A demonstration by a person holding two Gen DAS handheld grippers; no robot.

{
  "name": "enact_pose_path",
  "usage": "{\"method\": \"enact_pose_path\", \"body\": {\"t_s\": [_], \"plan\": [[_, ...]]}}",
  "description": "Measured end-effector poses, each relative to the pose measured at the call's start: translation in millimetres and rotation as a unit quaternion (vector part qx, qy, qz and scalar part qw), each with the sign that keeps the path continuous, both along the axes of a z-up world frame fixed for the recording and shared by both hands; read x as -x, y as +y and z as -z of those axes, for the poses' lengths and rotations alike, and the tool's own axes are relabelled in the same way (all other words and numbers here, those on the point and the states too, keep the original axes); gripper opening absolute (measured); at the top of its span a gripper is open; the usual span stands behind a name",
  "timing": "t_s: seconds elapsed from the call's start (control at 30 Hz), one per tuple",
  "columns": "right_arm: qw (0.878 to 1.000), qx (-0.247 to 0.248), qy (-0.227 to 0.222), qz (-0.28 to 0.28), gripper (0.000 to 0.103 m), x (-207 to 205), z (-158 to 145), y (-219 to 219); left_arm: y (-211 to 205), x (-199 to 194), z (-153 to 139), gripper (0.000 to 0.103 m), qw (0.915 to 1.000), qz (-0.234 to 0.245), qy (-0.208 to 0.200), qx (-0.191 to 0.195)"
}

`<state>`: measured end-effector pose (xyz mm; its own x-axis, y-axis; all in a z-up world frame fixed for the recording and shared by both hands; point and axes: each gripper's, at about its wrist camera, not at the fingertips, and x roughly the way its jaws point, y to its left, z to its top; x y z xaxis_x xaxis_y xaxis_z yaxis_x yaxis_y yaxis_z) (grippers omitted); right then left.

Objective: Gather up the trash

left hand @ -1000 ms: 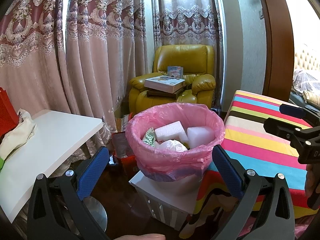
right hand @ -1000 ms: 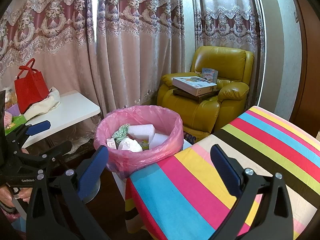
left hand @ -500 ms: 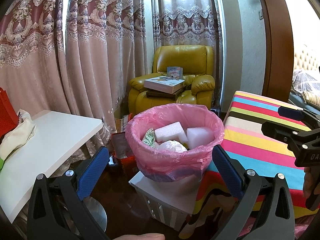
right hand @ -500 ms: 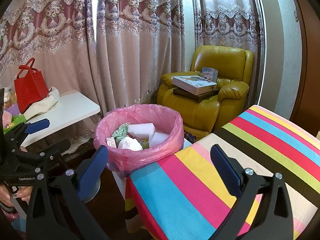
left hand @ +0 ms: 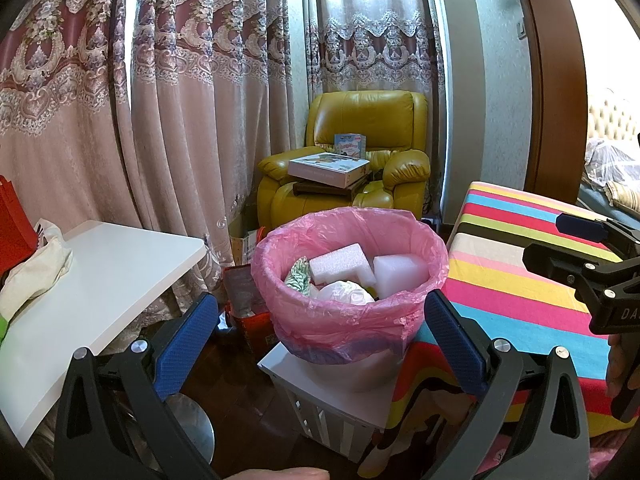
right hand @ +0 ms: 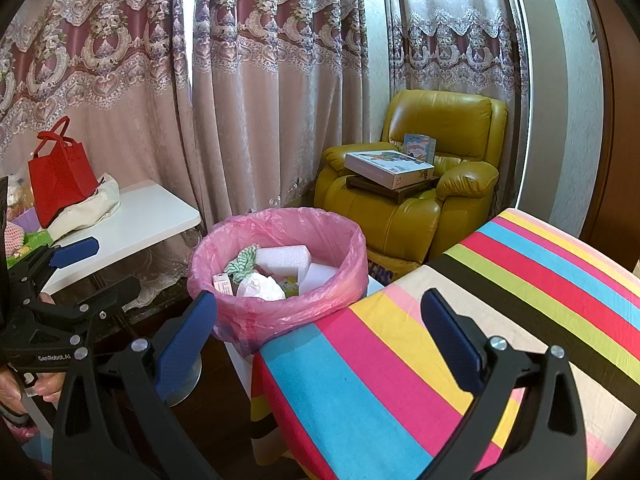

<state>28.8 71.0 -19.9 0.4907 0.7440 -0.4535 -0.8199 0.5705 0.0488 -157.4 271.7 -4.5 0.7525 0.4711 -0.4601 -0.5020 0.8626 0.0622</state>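
Over on the left, a white desk (right hand: 148,216) carries a red bag (right hand: 60,172) and a cream cloth bag (right hand: 90,208) slumped against it, and the patterned curtains (right hand: 260,80) hang behind. In front of the desk the left tongs (left hand: 320,332) hover with both blue pads spread wide apart and nothing between them, a hand (right hand: 40,388) gripping the handle low at the edge of the right wrist view. Straight ahead of those open pads sits the trash bin (left hand: 352,320), lined with a pink bag (left hand: 416,312) folded over its rim, perched on a small white crate (left hand: 332,400) just beside the bed. Inside the bin, look: two white foam blocks (left hand: 342,266) side by side, a crumpled white wad (left hand: 346,294) in front of them, a scrap of green-and-white wrapper (left hand: 298,278) toward the left wall, and in the right wrist view a small pinkish carton (right hand: 223,285) tucked against the near rim. Behind the bin stands the yellow armchair (right hand: 448,160), with a flat white box (right hand: 388,168) resting across its seat and a smaller card (right hand: 419,147) propped upright against the backrest. To the right, the striped bedspread (right hand: 480,300) runs in bright bands, touching the bin's liner at its corner. Above it hang the right tongs (right hand: 320,340), pads likewise held well apart and gripping nothing, poised over the near corner of the bed
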Motion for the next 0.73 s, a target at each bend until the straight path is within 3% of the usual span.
{"method": "enact_pose_path", "body": {"t_s": [0.43, 0.73], "plan": [[1.0, 0.002, 0.002, 0.001, 0.099, 0, 3, 0, 0, 0, -1, 0.097, 1.0, -0.008, -0.003, 0.002], [1.0, -0.002, 0.006, 0.009, 0.099, 3, 10, -8, 7, -4, 5, 0.097, 0.9995, -0.019, 0.008, 0.023]]}}
